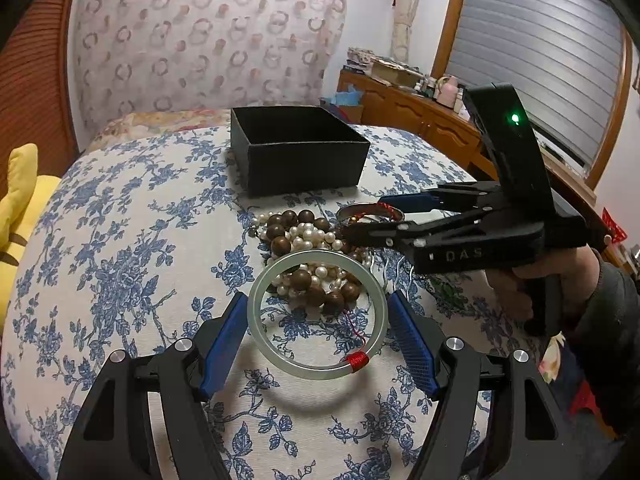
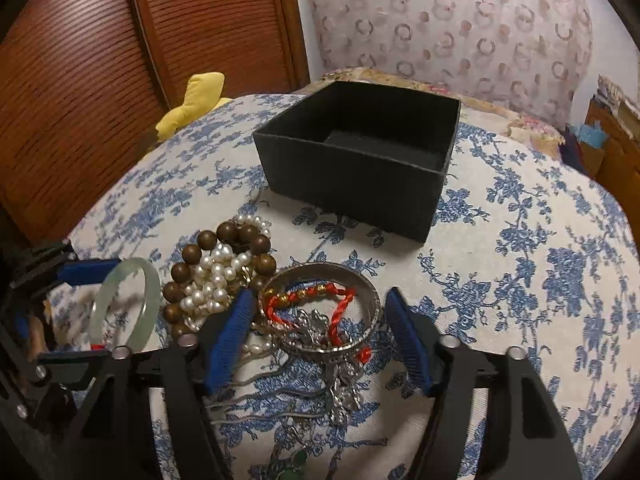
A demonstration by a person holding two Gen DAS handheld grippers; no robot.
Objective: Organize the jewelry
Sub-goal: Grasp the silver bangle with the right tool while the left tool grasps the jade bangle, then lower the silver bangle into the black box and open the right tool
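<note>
A pale green jade bangle [image 1: 316,316] with a red thread wrap sits between the blue pads of my left gripper [image 1: 318,308], which is shut on it and holds it just above the bedspread. It also shows in the right wrist view [image 2: 124,304]. My right gripper [image 2: 320,304] is open, its fingers either side of a silver bangle [image 2: 320,312] with a red cord bracelet [image 2: 312,296] inside it; the gripper also shows in the left wrist view [image 1: 372,216]. Brown wooden beads and pearls [image 1: 308,248] lie heaped behind. An open, empty black box [image 1: 298,148] stands beyond.
Silver chains [image 2: 340,392] trail under the right gripper. A yellow plush toy [image 1: 24,204] lies at the bed's left edge. A wooden dresser [image 1: 420,108] stands at the right. A patterned headboard cushion [image 1: 208,36] rises behind the box.
</note>
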